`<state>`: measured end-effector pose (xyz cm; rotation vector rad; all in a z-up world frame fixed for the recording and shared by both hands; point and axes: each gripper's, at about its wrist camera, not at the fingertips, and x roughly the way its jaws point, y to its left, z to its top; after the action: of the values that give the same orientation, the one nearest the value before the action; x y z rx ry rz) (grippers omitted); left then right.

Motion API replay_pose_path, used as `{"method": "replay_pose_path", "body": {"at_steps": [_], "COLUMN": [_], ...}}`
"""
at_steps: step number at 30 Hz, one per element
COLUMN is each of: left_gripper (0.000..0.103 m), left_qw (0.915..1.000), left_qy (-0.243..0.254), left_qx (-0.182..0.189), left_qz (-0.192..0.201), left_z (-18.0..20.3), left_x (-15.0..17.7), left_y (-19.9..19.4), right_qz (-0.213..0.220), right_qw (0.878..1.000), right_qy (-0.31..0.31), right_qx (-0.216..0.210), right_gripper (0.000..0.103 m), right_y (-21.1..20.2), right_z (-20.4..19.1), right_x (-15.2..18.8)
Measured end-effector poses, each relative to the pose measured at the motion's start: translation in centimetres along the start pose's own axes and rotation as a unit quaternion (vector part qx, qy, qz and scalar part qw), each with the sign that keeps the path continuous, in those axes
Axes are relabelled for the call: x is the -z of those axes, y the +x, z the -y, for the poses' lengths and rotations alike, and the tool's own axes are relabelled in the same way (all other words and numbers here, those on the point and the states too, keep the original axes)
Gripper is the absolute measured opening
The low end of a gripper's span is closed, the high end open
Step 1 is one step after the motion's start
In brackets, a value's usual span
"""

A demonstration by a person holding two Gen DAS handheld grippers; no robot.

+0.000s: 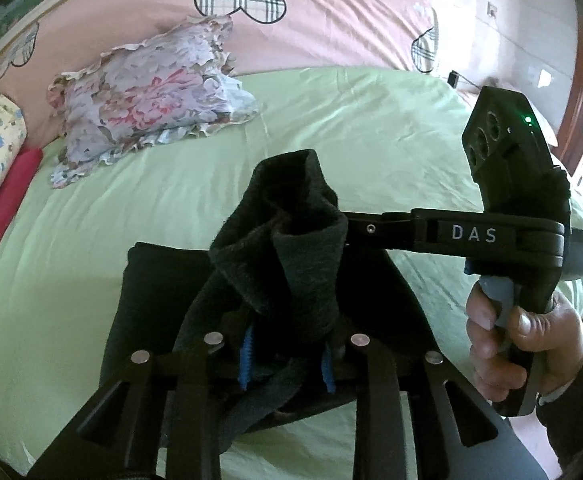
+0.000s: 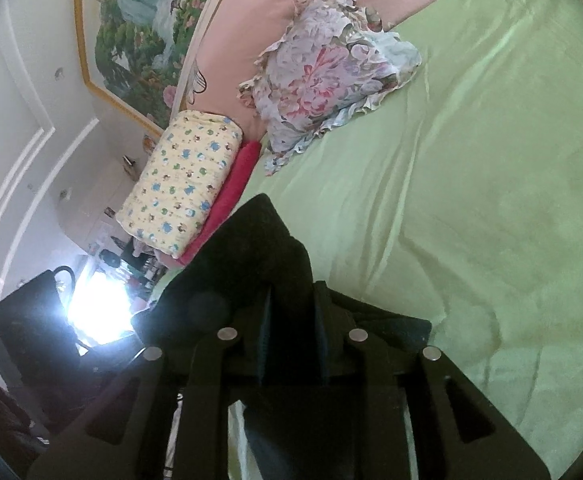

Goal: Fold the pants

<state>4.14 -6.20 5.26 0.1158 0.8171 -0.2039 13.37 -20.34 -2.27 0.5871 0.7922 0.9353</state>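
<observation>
Holding a bunched end of the pants (image 1: 279,248) above the sheet (image 1: 91,240) summed up the step in hand: a fold-over, both grippers bringing one end of the garment across the part already lying flat.

Left wrist view, left to right: a floral pillow (image 1: 147,100) lay at 10 o'clock, well apart from the work. At centre the dark pants rose in a peak toward 12 o'clock, the lower part spread flat on the sheet. The left gripper (image 1: 287,364) sat at 6 o'clock; cloth passed between its blue pads (image 1: 245,362), but whether they pressed on it I could not tell. From 3 o'clock the right gripper (image 1: 345,228) reached in level, its tip buried in the raised fold, jaws narrow; a hand (image 1: 527,340) held its grip at 4 o'clock.

Right wrist view: dark cloth filled the space between the fingers and rose toward 11 o'clock. Too dark to say whether the pads clamped it.

Pants location: middle of the bed, near edge. The long axis appeared to run from 6 toward 12 o'clock in the left view, the lifted end pointing up and away; which end was the waist could not be made out.

Judgement on the next move: lower the raised end onto the flat layer with edges matched, then let go only once the cloth rests, or the fold will slump sideways.
</observation>
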Motion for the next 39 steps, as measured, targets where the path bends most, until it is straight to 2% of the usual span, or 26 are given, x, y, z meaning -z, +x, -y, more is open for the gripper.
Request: {"method": "replay_pose_path", "body": {"at_steps": [3, 7, 9, 12, 13, 17, 19, 25, 39], "left_gripper": [0.037, 0.057, 0.058, 0.065, 0.066, 0.074, 0.079, 0.081, 0.081], "left_qw": [0.9999, 0.9987, 0.9976, 0.9960, 0.9953, 0.9929, 0.9910, 0.9901, 0.9941], "left_qy": [0.000, 0.006, 0.013, 0.016, 0.016, 0.014, 0.009, -0.014, -0.079], "left_qx": [0.014, 0.051, 0.067, 0.087, 0.095, 0.117, 0.133, 0.136, 0.068], "left_qz": [0.001, 0.005, 0.007, 0.011, 0.012, 0.013, 0.015, 0.029, 0.029], "left_z": [-0.1, 0.3, 0.6, 0.9, 0.9, 0.6, 0.0, -2.3, -8.9], "left_x": [0.1, 0.2, 0.3, 0.4, 0.5, 0.7, 0.8, 0.8, 1.9], "left_y": [-0.1, -0.4, -0.6, -0.9, -1.2, -2.2, -2.9, -4.6, -4.3], "right_qz": [0.003, 0.022, 0.032, 0.046, 0.048, 0.065, 0.073, 0.094, 0.091], "right_qw": [1.000, 0.998, 0.997, 0.995, 0.994, 0.992, 0.990, 0.985, 0.983], "right_qy": [-0.009, -0.009, -0.002, 0.011, 0.014, 0.020, 0.025, 0.035, 0.032], "right_qx": [0.028, 0.059, 0.071, 0.088, 0.093, 0.108, 0.117, 0.137, 0.159], "right_gripper": [0.027, 0.028, 0.030, 0.031, 0.034, 0.056, 0.059, 0.067, 0.068], "right_y": [-0.3, -1.9, -2.8, -4.1, -4.4, -5.9, -6.5, -7.5, -7.3], "right_z": [-0.4, -0.6, -0.3, 0.1, 0.1, -0.3, -0.5, -1.3, -2.9], "right_x": [0.1, 0.2, 0.3, 0.4, 0.5, 1.2, 1.6, 2.7, 5.0]}}
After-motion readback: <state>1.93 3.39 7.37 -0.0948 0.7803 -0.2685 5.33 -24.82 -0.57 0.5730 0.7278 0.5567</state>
